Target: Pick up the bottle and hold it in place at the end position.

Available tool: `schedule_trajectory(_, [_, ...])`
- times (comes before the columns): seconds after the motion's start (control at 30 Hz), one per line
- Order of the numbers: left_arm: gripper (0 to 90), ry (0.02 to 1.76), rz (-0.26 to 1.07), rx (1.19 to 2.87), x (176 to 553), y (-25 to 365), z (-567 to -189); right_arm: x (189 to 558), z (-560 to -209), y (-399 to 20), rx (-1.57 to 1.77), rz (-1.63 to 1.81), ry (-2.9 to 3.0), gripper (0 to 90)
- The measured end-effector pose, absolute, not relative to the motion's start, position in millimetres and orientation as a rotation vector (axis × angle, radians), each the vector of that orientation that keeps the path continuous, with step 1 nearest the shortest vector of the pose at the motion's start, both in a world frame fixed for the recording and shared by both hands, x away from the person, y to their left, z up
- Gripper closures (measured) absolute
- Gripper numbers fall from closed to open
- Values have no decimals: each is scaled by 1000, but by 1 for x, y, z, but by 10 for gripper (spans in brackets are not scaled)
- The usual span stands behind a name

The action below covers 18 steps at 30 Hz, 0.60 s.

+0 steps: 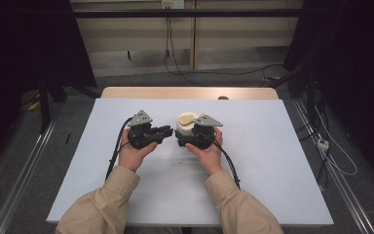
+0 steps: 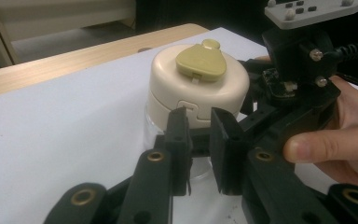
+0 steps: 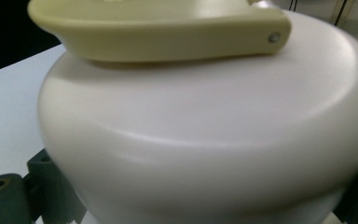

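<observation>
Filling my right gripper view is the cream lid of a jar, its olive flap across the top. From above, my right gripper clasps that jar at mid-table, jaws on either side of the clear body; it looks held. My left gripper sits at nine o'clock from the jar, jaws narrowed to a small gap with nothing between them, tips just short of the lid's front latch.
</observation>
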State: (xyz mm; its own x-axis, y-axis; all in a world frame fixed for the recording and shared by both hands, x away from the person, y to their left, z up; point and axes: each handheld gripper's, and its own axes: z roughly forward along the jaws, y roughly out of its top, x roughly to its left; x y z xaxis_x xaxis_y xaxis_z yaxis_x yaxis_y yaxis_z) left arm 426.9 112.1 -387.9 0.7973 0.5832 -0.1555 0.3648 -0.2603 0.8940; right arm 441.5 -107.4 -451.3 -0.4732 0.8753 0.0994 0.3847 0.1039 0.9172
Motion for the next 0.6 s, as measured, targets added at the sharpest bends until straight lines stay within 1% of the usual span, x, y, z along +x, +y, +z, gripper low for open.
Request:
schedule_trajectory(0.27, [860, 701, 212, 1898, 429, 107, -385, 441, -451, -107, 1227, 1350, 1909, 56])
schedule_trajectory(0.47, [898, 710, 205, 1897, 432, 104, -384, 441, -451, -107, 1229, 1346, 1912, 56])
schedule_trajectory(0.6, [900, 705, 214, 1914, 433, 101, -382, 441, -451, -107, 1229, 1349, 1910, 56])
